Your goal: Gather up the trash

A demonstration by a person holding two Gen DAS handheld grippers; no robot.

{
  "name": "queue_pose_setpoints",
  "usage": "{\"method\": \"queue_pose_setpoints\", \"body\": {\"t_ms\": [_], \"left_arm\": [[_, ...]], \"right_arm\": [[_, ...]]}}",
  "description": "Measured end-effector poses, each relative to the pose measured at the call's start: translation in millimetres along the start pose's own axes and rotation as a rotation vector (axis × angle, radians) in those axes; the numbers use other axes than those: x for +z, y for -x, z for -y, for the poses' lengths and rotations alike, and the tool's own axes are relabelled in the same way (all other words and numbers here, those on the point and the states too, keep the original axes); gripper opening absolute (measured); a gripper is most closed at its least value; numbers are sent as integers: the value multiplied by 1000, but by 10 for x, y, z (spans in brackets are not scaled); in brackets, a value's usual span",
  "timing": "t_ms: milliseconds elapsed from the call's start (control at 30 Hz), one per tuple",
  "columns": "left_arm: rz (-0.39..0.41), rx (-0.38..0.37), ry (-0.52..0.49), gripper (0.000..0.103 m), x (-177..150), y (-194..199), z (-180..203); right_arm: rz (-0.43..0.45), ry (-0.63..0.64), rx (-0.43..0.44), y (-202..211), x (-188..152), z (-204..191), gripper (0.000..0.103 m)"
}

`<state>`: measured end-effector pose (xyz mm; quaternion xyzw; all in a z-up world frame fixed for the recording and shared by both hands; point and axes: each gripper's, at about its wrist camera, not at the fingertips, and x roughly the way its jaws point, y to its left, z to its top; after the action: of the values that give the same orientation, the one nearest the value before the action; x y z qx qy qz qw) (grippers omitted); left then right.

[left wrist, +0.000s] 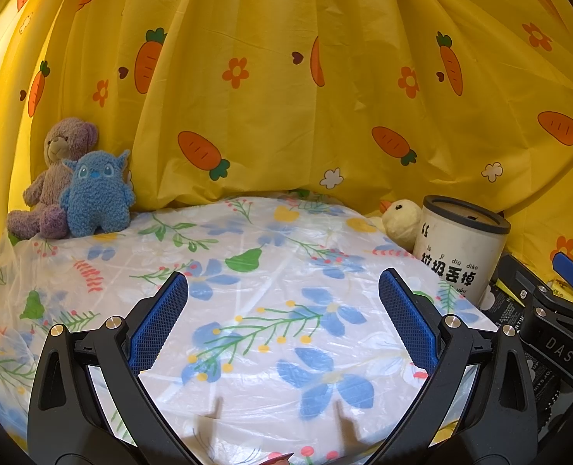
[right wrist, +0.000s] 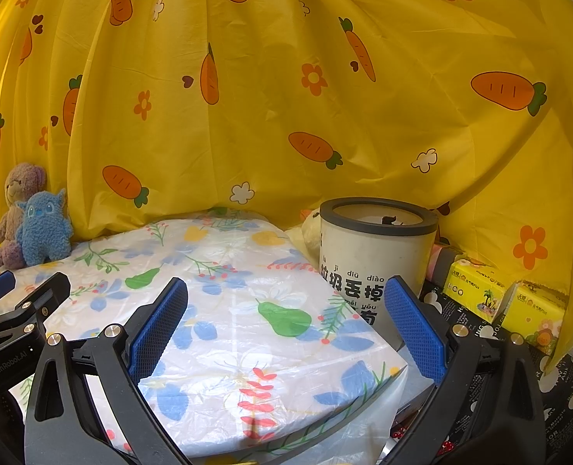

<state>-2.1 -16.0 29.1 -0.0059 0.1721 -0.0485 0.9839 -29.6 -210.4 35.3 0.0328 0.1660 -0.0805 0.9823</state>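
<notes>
A white round trash bin [left wrist: 460, 248] with a dark rim and black Chinese lettering stands at the right edge of the floral-covered table [left wrist: 271, 310]; it also shows in the right wrist view [right wrist: 375, 255]. My left gripper [left wrist: 282, 310] is open and empty above the table's middle. My right gripper [right wrist: 286, 317] is open and empty over the table's right front corner, just in front of the bin. No loose trash shows on the table top. The right gripper's fingertip [left wrist: 571, 271] shows at the right edge of the left wrist view.
A purple bear [left wrist: 54, 178] and a blue plush [left wrist: 96, 193] sit at the back left. A yellow duck plush [left wrist: 400, 221] lies behind the bin. Yellow tissue packs [right wrist: 503, 298] lie right of the bin on a black printed surface [right wrist: 557, 387]. A yellow carrot curtain [left wrist: 286, 77] hangs behind.
</notes>
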Motion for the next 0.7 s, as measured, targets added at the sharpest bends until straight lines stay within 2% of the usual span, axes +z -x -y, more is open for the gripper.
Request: {"method": "queue_pose_setpoints", "body": {"t_ms": [700], "left_arm": [[1, -1, -3, 97, -25, -9, 37]], "right_arm": [[2, 0, 2, 4, 0, -32, 98]]}}
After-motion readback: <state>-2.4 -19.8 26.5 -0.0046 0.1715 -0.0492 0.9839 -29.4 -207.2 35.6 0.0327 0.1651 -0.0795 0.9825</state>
